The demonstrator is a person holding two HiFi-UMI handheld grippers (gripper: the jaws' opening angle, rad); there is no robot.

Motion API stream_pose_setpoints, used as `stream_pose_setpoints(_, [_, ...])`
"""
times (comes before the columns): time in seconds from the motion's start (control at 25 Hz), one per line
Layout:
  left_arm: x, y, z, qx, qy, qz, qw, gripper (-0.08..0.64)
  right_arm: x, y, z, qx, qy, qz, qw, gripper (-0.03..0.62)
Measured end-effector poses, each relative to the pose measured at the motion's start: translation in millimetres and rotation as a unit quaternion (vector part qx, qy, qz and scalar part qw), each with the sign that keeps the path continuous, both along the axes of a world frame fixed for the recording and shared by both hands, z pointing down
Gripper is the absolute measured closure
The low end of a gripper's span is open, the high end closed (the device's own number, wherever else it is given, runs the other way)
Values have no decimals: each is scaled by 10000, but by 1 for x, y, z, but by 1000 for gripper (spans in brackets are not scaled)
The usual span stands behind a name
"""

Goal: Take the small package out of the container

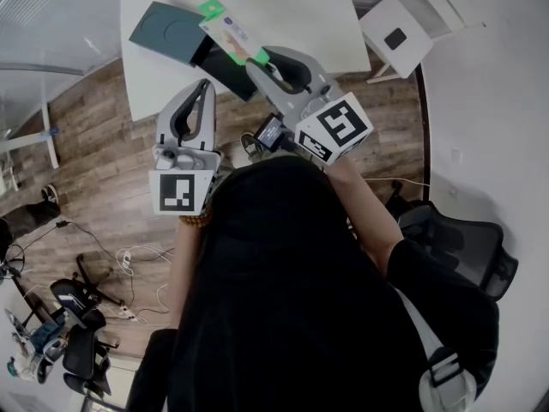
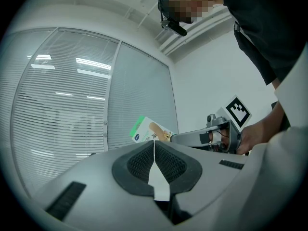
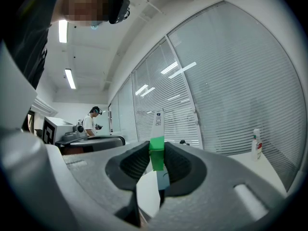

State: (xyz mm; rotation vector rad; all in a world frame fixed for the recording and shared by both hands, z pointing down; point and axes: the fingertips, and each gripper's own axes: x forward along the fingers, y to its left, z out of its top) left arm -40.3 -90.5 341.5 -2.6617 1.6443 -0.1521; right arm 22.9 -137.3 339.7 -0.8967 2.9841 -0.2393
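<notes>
Holding the package [image 1: 227, 31] by its green end, your right gripper [image 1: 257, 58] has its jaws clamped on it, so the box juts out ahead of the jaws. It hangs in the air, clear of the dark container [image 1: 167, 31] lying below. The lift-out looks done, with only a set-down likely left. Your left gripper [image 1: 206, 84] is empty, jaws pressed together, off to the left of the right jaws, probably to leave room. Beneath the jaws a white table [image 1: 300, 7] stands on a wood floor [image 1: 94, 144]. Beyond the right jaws, a bottle [image 3: 257, 146] stands before window blinds [image 3: 231, 81], and another person [image 3: 90, 121] stands far off.
</notes>
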Motion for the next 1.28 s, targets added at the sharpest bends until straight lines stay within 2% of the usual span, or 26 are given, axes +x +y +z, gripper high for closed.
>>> stream_pose_setpoints(0.68, [3, 4, 1, 40, -18, 26, 10000, 557, 9, 2, -7, 217, -40, 186, 9996, 506])
stream_pose_setpoints(1.28, [-1, 1, 1, 32, 46, 26, 10000, 557, 4, -4, -6, 209, -11, 248, 9995, 508])
